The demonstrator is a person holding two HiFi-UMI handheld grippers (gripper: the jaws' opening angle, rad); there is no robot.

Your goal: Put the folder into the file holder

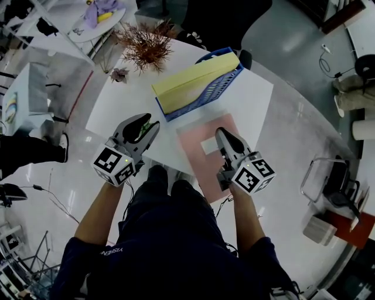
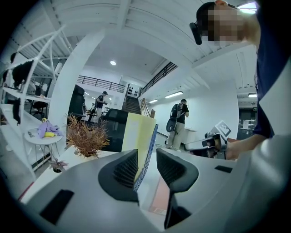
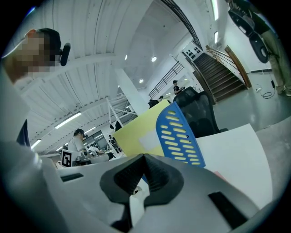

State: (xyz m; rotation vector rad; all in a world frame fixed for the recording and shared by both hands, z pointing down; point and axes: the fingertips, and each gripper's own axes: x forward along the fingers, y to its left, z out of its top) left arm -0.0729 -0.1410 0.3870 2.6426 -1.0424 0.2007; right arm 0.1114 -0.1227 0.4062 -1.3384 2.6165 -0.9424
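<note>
A blue file holder [image 1: 218,88] lies on the white table [image 1: 117,108] with a yellow folder [image 1: 193,79] in it. In front of it a pink folder [image 1: 196,149] with a white label lies flat on the table. My left gripper [image 1: 153,125] hovers just left of the holder's near end. Its jaws stand partly open [image 2: 146,157] with nothing between them, and the holder [image 2: 151,145] and the pink folder [image 2: 161,195] show beyond the gap. My right gripper [image 1: 223,134] is over the pink folder, and its pads meet [image 3: 144,157]. Ahead of it stand the holder [image 3: 177,132] and the yellow folder [image 3: 134,136].
A dried brown plant [image 1: 146,47] and a small flower [image 1: 119,74] stand at the table's far left corner. A round side table [image 1: 96,20] and a black chair [image 1: 222,17] are beyond. People stand [image 2: 178,120] in the hall. The table's near edge is by my legs.
</note>
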